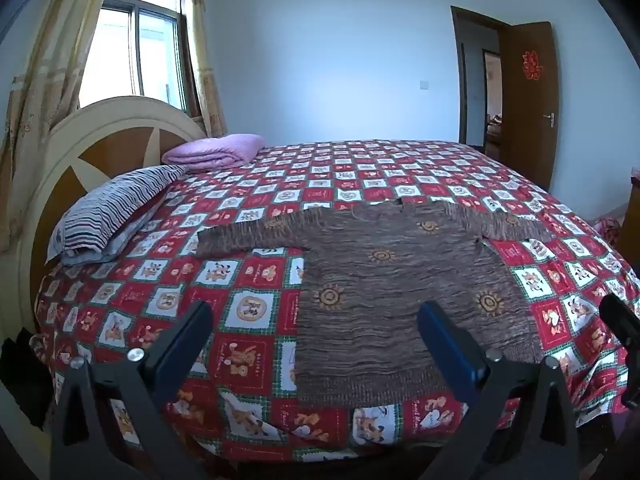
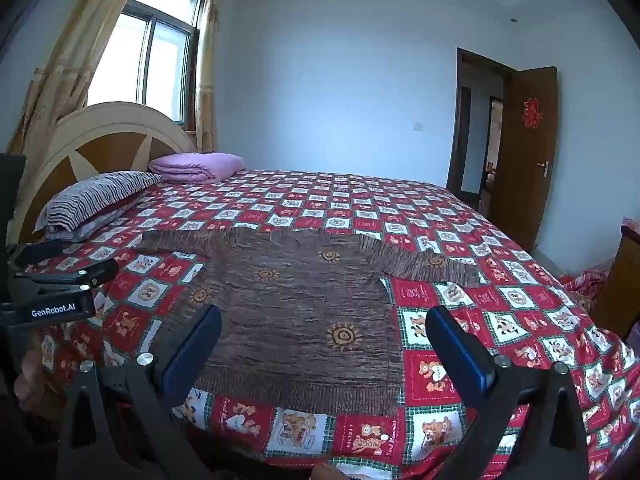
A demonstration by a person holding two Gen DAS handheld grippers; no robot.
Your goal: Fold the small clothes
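A small brown knitted sweater (image 1: 384, 288) with orange sun motifs lies flat on the bed, both sleeves spread sideways and its hem toward me. The right wrist view shows the same sweater (image 2: 296, 312). My left gripper (image 1: 316, 332) hovers above the hem's left part, open wide, nothing between its blue pads. My right gripper (image 2: 324, 340) hovers over the hem's right corner, also open and empty. The body of the left gripper (image 2: 60, 284) shows at the left edge of the right wrist view.
The bed wears a red, white and green checked cover (image 1: 248, 200). A striped pillow (image 1: 108, 208) and a folded lilac blanket (image 1: 216, 150) lie near the headboard (image 1: 104, 128). An open brown door (image 1: 528, 96) stands at the right, a curtained window (image 1: 136, 44) at the left.
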